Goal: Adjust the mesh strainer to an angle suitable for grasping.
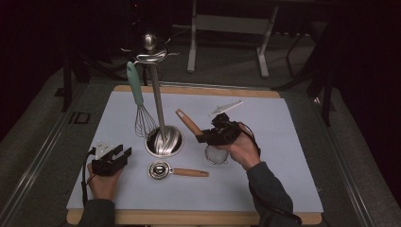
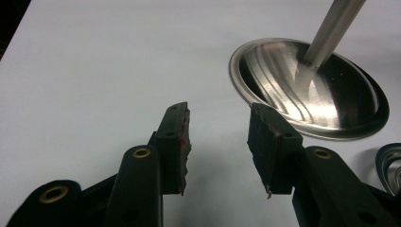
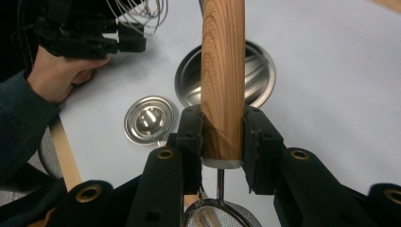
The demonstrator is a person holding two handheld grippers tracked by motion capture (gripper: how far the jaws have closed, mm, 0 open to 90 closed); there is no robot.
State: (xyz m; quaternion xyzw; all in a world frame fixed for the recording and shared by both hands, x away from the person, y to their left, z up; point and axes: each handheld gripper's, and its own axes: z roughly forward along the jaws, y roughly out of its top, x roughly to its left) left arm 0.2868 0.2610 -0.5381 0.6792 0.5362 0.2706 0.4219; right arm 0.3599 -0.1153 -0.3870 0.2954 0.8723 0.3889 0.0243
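Note:
My right gripper is shut on the wooden handle of a small mesh strainer and holds it off the table. The mesh bowl hangs below the hand. In the right gripper view both pads of the right gripper press the wooden handle near its lower end, above the mesh bowl. My left gripper rests low at the mat's front left. Its jaws stand open with nothing between them, as the left gripper view shows.
A steel utensil stand has a round base and a tall pole. A teal-handled whisk hangs from it. A wooden-handled steel scoop lies in front. A white utensil lies at the back.

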